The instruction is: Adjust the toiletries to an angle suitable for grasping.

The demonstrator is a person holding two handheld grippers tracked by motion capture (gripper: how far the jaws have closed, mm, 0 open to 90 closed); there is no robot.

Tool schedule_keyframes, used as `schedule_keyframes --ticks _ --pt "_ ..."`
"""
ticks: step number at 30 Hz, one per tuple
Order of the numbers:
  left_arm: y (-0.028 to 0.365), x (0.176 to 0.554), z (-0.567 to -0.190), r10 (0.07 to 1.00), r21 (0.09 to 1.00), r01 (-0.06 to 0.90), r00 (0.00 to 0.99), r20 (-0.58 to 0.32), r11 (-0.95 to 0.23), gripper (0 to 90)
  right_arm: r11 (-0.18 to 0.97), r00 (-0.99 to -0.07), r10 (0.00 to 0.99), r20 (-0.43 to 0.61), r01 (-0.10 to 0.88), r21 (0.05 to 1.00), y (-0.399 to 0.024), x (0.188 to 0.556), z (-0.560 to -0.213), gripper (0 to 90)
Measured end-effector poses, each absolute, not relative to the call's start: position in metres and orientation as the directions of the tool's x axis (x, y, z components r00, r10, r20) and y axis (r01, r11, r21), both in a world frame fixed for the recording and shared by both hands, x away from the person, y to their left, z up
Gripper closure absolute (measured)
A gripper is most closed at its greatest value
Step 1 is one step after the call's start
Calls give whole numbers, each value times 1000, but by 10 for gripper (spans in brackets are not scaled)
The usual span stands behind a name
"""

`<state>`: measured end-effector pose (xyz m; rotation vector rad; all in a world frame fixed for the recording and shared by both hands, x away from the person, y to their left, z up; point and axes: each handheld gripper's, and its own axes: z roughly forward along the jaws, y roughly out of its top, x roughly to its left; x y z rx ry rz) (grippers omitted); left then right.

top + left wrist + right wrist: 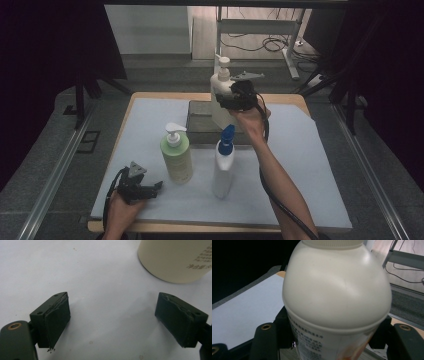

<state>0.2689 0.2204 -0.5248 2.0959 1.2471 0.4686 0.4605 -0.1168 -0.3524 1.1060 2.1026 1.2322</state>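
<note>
The cream pump bottle (pixel 337 295) looked like smooth plastic with a soft sheen. The green bottle (pixel 177 157) and the white bottle (pixel 223 170) with its blue cap also seemed plastic. The white table cover (pixel 100 270) was matt and faintly speckled, over a wooden tabletop edge (pixel 165 95). The left gripper's pads (pixel 58 320) were dull, scuffed rubber, frayed at 1 corner.

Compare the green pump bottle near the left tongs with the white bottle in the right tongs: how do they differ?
The pale green pump bottle stands free on the white table mat; the large white pump bottle is clamped in the right tongs, over the dark tray at the back. The green one looks slimmer, the white one broader with a domed shoulder. The left tongs are open beside the green bottle, not touching it. Both are upright with white pump heads.
</note>
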Motion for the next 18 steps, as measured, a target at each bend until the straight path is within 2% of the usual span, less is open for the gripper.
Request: schedule_keyframes --ticks 18 --pt "220 269 -525 876 689 643 482 -25 -334 126 312 -621 784 14 413 856 -90 472 -389 371"
